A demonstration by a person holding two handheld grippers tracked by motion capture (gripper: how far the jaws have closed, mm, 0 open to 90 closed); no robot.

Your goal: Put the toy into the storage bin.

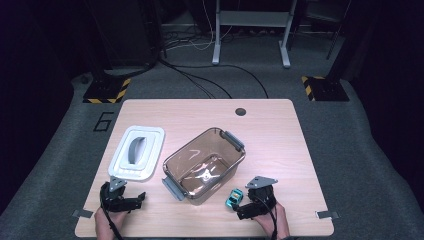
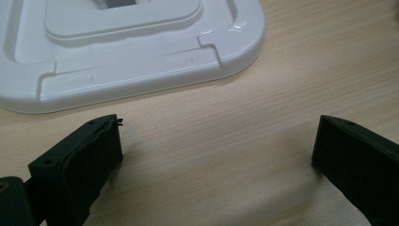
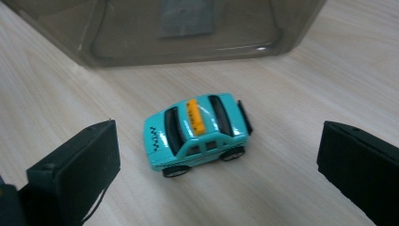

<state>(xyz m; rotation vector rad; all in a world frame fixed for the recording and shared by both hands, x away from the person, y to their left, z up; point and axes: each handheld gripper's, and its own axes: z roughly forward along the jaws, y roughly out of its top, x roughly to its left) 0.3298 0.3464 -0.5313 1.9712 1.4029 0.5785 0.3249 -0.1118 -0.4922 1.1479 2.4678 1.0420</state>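
A small teal toy car with an orange roof sign is seen standing on its wheels on the table, just ahead of the right tongs and between the lines of their jaws, which are held wide apart with nothing touched. The car is judged to be light, rigid and glossy, so some slip is to be expected on its painted shell; since it can roll, it is best taken across its two flat sides, low at the doors, rather than by the sloped bonnet or boot. Beyond the car, just past the tips of the right tongs, a clear brownish tub with grey end handles is set; it appears to hold no toys, only what may be a label seen through its floor. The left tongs are likewise spread open and empty, resting low over bare wood. Directly ahead of them, near but apart, the tub's white lid is laid flat with its grey handle upward
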